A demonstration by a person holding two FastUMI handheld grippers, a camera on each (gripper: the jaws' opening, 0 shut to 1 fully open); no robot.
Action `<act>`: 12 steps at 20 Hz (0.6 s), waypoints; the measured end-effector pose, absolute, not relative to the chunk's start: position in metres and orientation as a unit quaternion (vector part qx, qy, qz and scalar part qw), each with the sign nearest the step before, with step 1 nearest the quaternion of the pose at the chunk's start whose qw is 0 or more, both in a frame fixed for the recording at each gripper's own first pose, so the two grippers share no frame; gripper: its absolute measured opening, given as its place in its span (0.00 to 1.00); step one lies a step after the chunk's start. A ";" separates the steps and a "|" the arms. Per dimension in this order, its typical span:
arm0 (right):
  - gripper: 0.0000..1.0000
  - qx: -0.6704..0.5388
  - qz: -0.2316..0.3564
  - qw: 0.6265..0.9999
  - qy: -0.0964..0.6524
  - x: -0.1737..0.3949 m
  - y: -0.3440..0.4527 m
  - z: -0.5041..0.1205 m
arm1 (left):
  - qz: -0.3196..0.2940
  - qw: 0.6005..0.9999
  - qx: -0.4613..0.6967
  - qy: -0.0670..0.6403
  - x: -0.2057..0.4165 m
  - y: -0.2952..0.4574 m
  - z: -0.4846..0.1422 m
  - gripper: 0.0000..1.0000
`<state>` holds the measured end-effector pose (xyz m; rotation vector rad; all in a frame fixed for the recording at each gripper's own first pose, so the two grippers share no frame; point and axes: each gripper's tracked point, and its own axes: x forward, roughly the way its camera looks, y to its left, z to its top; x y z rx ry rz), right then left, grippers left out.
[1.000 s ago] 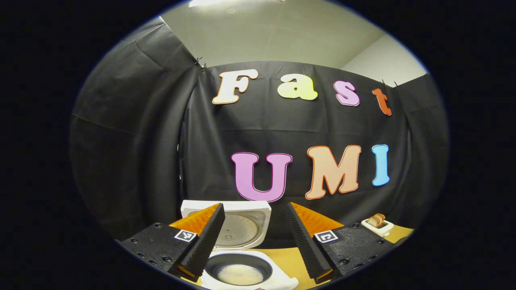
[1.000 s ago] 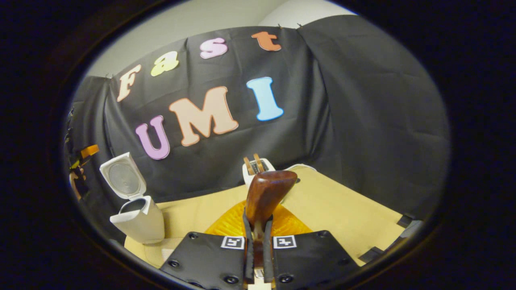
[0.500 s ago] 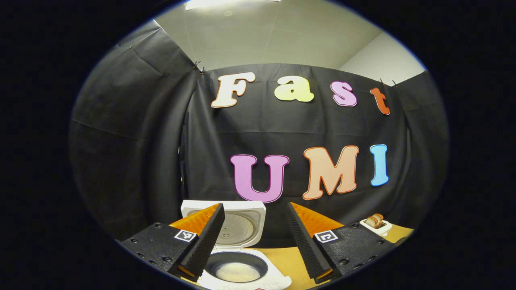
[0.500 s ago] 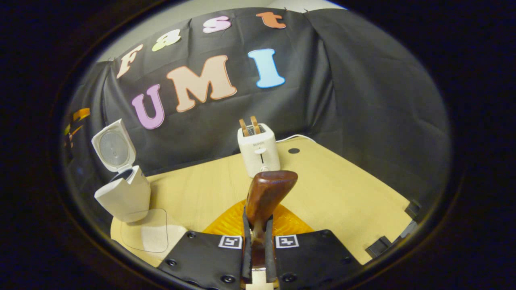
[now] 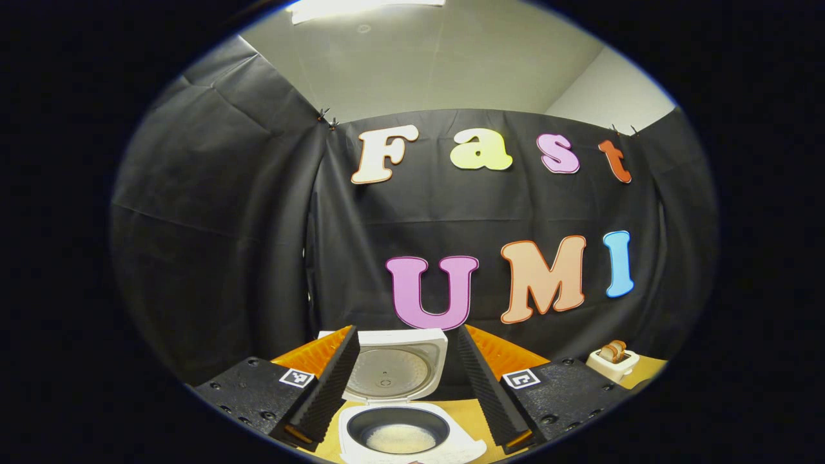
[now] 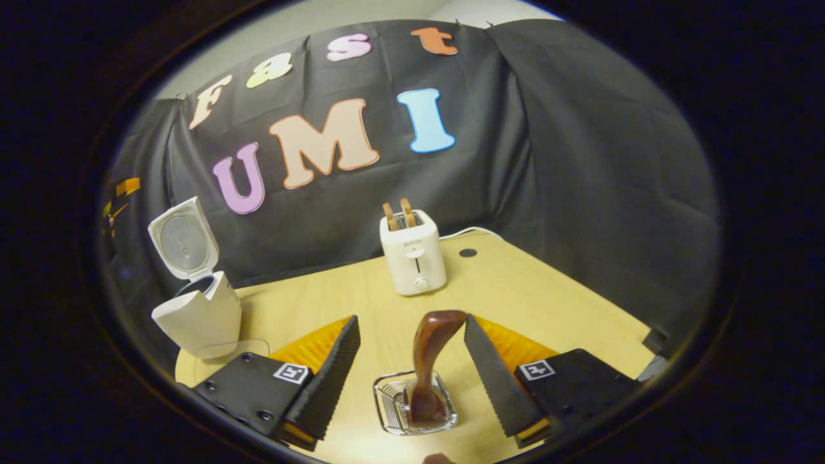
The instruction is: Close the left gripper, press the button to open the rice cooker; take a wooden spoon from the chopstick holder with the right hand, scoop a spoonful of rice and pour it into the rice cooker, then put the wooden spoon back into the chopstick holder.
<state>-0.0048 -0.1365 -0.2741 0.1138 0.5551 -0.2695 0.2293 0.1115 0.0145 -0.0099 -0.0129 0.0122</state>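
Pale wooden tabletop [image 6: 528,296] backed by black cloth carries everything. At its near edge the clear chopstick holder [image 6: 416,403] holds the wooden spoon [image 6: 428,361], standing upright, handle end down. Right gripper [image 6: 412,380] sits with fingers spread apart either side of the spoon, touching nothing. Farther left, the rice cooker [image 6: 196,309] stands lid up, its dark pot holding white rice [image 5: 399,438]. Left gripper [image 5: 403,380] is also spread apart, above the cooker. A toaster [image 6: 412,254] with 2 slices stands at the back.

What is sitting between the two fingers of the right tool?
In the right gripper view, the wooden spoon stands in the chopstick holder on the table, between the open right tool's fingers, touching neither.
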 end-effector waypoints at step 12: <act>1.00 0.027 -0.185 0.959 0.213 -0.044 -0.156 -0.188 | 0.006 1.000 -0.017 0.009 0.340 0.145 0.000 0.89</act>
